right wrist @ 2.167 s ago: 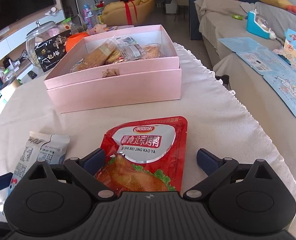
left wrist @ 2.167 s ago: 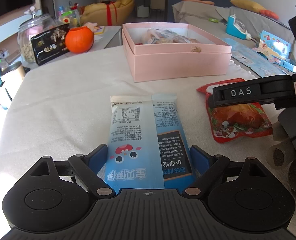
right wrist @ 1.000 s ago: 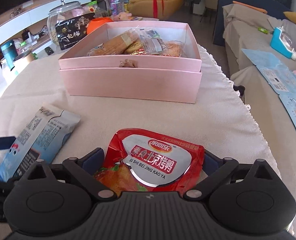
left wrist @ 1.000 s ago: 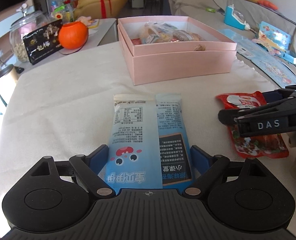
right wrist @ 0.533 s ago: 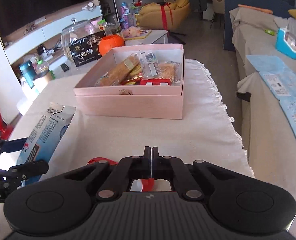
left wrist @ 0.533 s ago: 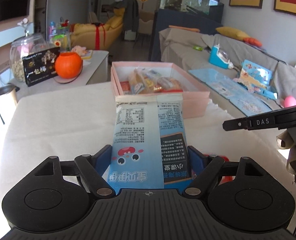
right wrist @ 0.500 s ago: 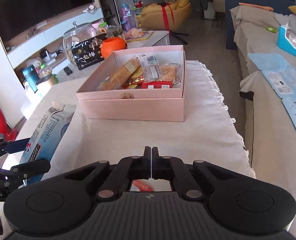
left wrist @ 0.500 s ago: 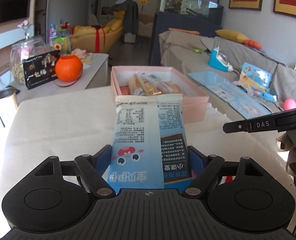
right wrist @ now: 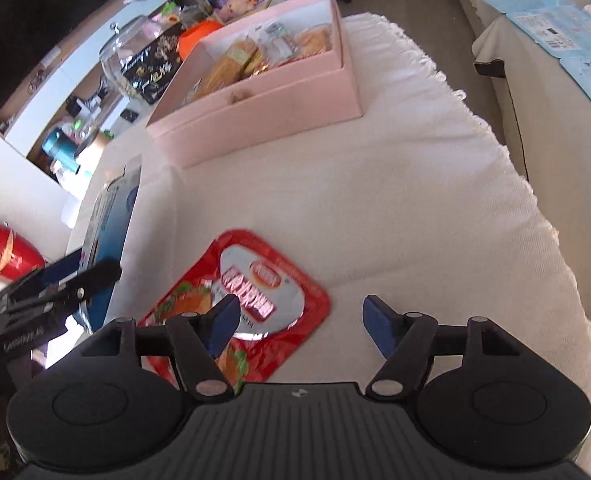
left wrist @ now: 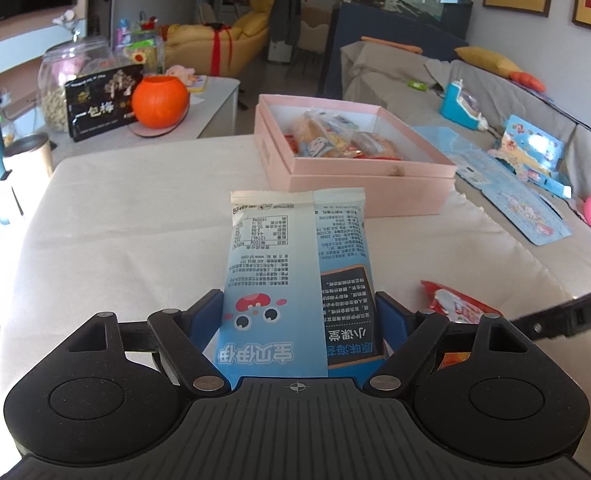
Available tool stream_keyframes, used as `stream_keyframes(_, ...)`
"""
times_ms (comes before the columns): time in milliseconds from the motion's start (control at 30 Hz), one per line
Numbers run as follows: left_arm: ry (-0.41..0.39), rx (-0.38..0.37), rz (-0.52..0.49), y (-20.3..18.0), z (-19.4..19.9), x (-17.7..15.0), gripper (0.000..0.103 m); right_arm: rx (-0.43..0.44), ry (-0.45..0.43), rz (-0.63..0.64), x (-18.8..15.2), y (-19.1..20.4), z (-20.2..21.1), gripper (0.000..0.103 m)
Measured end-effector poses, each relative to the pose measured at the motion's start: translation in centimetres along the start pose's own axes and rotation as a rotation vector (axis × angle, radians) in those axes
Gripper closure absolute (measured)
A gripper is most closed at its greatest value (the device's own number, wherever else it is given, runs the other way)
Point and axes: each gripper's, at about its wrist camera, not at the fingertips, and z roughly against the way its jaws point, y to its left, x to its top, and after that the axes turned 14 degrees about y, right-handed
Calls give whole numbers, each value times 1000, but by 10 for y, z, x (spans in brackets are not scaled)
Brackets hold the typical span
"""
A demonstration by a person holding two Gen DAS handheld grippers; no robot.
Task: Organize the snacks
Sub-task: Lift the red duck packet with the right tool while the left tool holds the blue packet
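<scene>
My left gripper [left wrist: 299, 316] is shut on a blue snack packet [left wrist: 295, 264] and holds it above the white tablecloth, pointing at the open pink box [left wrist: 371, 176] of wrapped snacks. The packet also shows edge-on at the left of the right wrist view [right wrist: 111, 224]. My right gripper [right wrist: 299, 316] is open and empty, hovering over the cloth. The red snack pouch [right wrist: 247, 300] lies flat on the cloth under its left finger [right wrist: 223, 320]. The pouch also shows in the left wrist view [left wrist: 455, 304]. The pink box [right wrist: 255, 112] stands farther back.
A glass jar [left wrist: 67, 80], a black packet [left wrist: 103, 100] and an orange pumpkin pot [left wrist: 159, 100] stand on a side table beyond the cloth. The cloth's fringed edge [right wrist: 535, 200] drops off to the right. A sofa with blue sheets [left wrist: 515, 200] is at right.
My right gripper has opened, tilted and moved right; the red pouch it held now lies on the cloth. My left gripper still holds the blue packet, lowered slightly toward the table.
</scene>
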Motion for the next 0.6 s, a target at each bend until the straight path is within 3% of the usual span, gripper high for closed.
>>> stream_keyframes(100,16,14,42,12,-7,-2,18,19,78,22,-7,20,-8,34)
stream_keyframes(200,25,17,67,22,-11,-5,18,-61,63,77,-5,48,-18,30)
stream_keyframes(467,23,59,130,47,-4,-11,17,-153,-44,139,23,102,-56,9)
stream_keyframes(600,27,100,147,51,-2,-11,17,-228,-145,91,41,115,-75,4)
